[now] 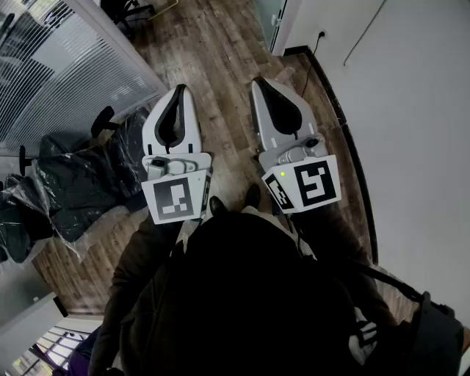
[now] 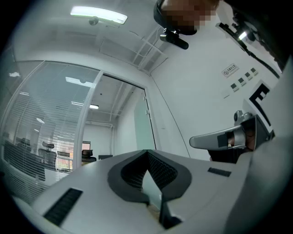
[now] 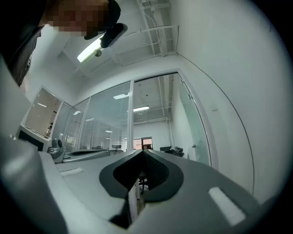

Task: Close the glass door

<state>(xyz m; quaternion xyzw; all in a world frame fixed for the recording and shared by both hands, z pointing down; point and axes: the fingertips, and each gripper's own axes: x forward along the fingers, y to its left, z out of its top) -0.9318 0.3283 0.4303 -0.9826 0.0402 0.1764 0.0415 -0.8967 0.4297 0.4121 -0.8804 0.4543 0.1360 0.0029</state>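
The left claw (image 2: 146, 151) is pointing forward with its two grey jaws pressed together at the tips and nothing sitting between them. The right claw (image 3: 143, 151) is doing the same, its jaws meeting at the tips and gripping nothing. In the head view the left claw (image 1: 181, 88) and the right claw (image 1: 258, 81) are hanging side by side, near each other but not touching, above the brown wood-plank floor (image 1: 220, 51). Behind them the person's dark jacket (image 1: 242, 294) is filling the near part of the view.

The pale green frosted glass door (image 3: 194, 119) is standing at the far end, close to the plain white wall (image 3: 229, 91) on the right, well apart from both claws. The left gripper view is showing the same door (image 2: 141, 128) far ahead, and the head view is catching its lower edge (image 1: 270, 15) at the far right.

On the left, a glass partition with horizontal blinds (image 1: 51, 66) is running along the floor, and black office chairs wrapped in clear plastic (image 1: 73, 183) are standing near it.
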